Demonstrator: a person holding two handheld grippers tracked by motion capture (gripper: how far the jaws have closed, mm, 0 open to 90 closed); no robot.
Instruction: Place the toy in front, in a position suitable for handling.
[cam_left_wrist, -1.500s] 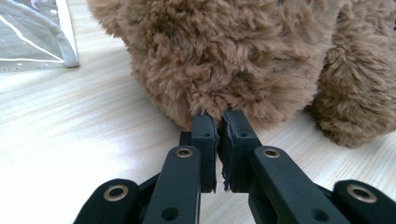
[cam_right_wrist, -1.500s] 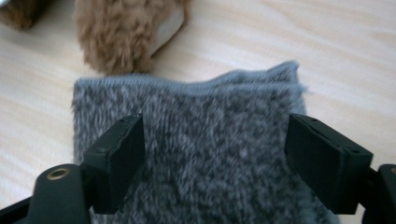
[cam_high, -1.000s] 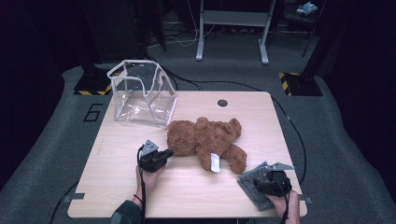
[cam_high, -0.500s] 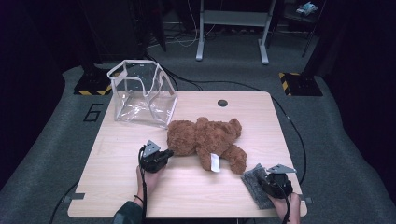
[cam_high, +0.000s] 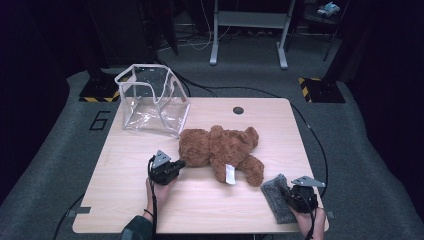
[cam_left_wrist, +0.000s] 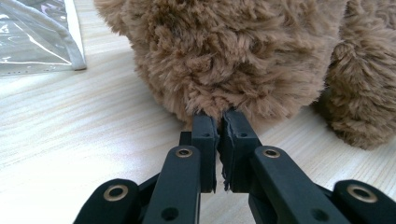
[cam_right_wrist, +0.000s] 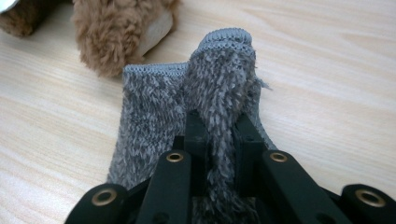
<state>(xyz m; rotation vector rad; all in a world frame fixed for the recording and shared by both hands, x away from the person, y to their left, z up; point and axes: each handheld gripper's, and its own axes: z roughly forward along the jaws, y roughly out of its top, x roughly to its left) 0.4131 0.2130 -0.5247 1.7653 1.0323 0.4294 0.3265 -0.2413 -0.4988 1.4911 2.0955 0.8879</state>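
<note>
A fluffy brown teddy bear (cam_high: 220, 152) is laid flat near the middle of the light wooden table (cam_high: 125, 190), with a small white tag (cam_high: 229, 174) seen on its near side. The bear's head end is turned toward the left edge of the table.

The left gripper (cam_high: 178, 164) is held by a hand (cam_high: 159, 192) that comes in from the near edge. Its jaws are pressed together on a small tuft of the bear's brown fur. In the left gripper view the tuft (cam_left_wrist: 212, 100) is seen pinched right at the tips of the left gripper (cam_left_wrist: 218, 122), and the bear is rested on the table.

A fuzzy grey knitted cloth, perhaps a sock (cam_high: 278, 197), is laid near the right corner of the table's near edge, just beside one of the bear's legs. The right gripper (cam_high: 287, 196) is held over it by the other hand (cam_high: 311, 225). Its jaws have just been closing, and a fold of the grey cloth is now squeezed between them. In the right gripper view the fold (cam_right_wrist: 223, 93) is seen pulled up into a ridge between the jaws of the right gripper (cam_right_wrist: 219, 122), while the rest of the cloth is spread flat on the wood.

A see-through plastic bag with white edges (cam_high: 152, 100) is stood open near the far left corner of the table, close to the bear's head but apart from it.
</note>
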